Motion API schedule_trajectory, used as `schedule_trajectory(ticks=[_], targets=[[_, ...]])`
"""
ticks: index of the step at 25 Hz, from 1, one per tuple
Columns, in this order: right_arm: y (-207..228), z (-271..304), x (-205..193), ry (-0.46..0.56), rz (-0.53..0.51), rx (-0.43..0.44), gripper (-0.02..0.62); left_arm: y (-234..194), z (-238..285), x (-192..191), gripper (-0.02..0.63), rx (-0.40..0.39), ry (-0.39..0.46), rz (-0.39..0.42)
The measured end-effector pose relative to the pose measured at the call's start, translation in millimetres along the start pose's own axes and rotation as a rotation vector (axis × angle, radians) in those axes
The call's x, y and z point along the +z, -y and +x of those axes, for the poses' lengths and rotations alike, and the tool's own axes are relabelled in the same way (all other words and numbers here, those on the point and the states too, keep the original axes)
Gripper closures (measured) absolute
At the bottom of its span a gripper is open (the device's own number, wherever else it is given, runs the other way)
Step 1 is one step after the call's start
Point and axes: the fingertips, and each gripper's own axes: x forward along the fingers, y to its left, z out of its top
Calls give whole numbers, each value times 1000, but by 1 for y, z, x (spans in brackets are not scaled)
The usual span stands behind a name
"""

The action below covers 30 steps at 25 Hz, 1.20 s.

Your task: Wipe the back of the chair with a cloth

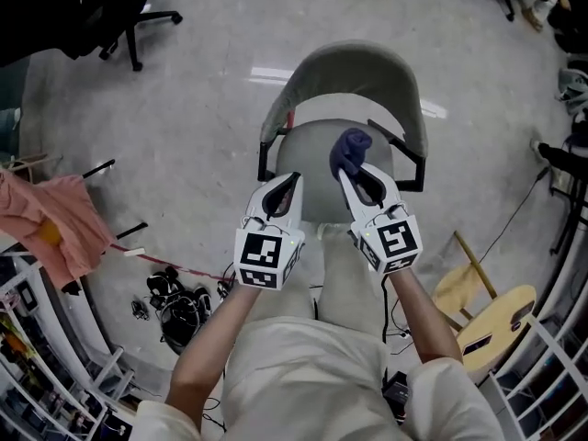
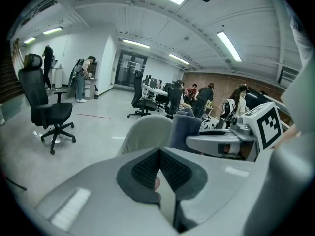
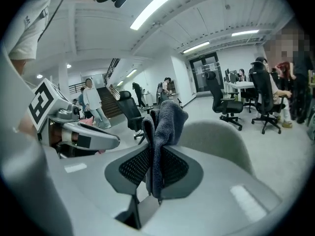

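Cloth (image 1: 350,150), dark blue and bunched, was clamped between the jaws of the right gripper (image 1: 360,177), with its folds seen standing up past the pads in the right gripper view. It was held over the seat (image 1: 308,150) of the grey chair (image 1: 404,108), short of the curved back (image 1: 354,70). The left gripper (image 1: 281,191) was held just beside, its jaws pressed together.
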Motion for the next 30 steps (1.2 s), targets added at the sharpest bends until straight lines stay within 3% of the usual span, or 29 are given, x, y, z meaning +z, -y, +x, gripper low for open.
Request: schedule_trajectory(ticks=[9, 20, 30], targets=[[-22, -61, 69, 104, -6, -35, 520, 41, -48, 71, 606, -8, 123, 8], [-47, -130, 122, 214, -28, -88, 520, 79, -102, 111, 606, -25, 214, 42], [-56, -165, 143, 273, -27, -110, 522, 104, -123, 134, 606, -24, 271, 58]])
